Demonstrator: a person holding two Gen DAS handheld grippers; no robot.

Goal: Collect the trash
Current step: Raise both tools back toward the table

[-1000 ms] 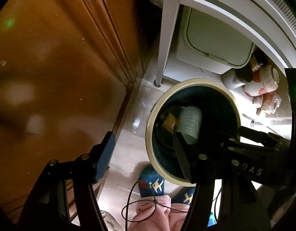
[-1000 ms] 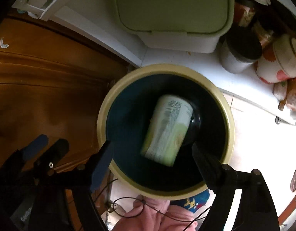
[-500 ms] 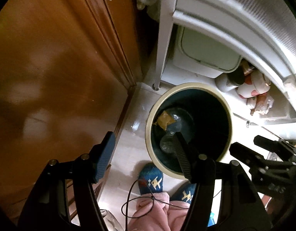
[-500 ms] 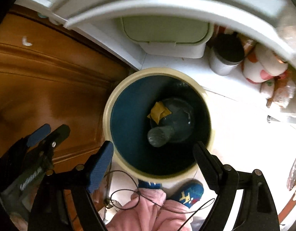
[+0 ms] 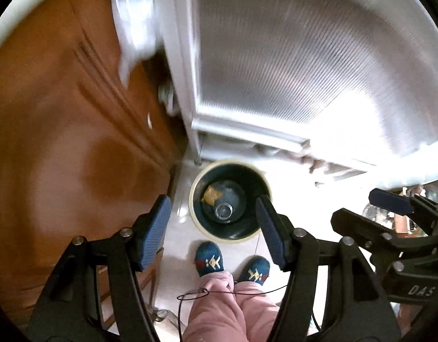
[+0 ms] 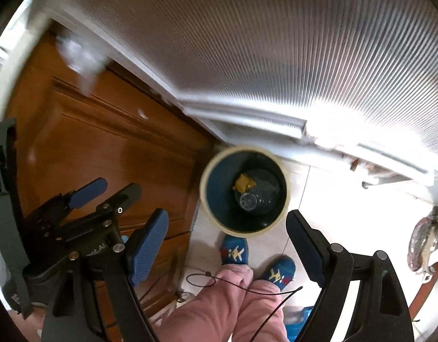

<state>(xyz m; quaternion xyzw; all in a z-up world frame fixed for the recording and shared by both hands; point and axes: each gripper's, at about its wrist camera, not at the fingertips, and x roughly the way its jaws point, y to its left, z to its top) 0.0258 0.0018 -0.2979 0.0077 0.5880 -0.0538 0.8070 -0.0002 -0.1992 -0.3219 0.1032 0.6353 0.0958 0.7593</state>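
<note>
while your left tongs [image 5: 211,238] gape empty, the trash bin [image 5: 196,191] sits just ahead between their tips, a bottle [image 5: 226,209] inside. your right tongs [image 6: 227,243] likewise stand released, bin [image 6: 207,176] just beyond.

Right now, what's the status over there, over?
Left gripper open, empty. Right gripper open, empty. Bottle and yellow scrap lie inside the bin. Nothing between the fingers and the bin.

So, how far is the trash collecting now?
Done: a clear container and a yellow scrap lie inside the bin. In hand: nothing; the left gripper and right gripper are both open and empty, above the bin. Left: no other loose trash is visible on the floor here.
</note>
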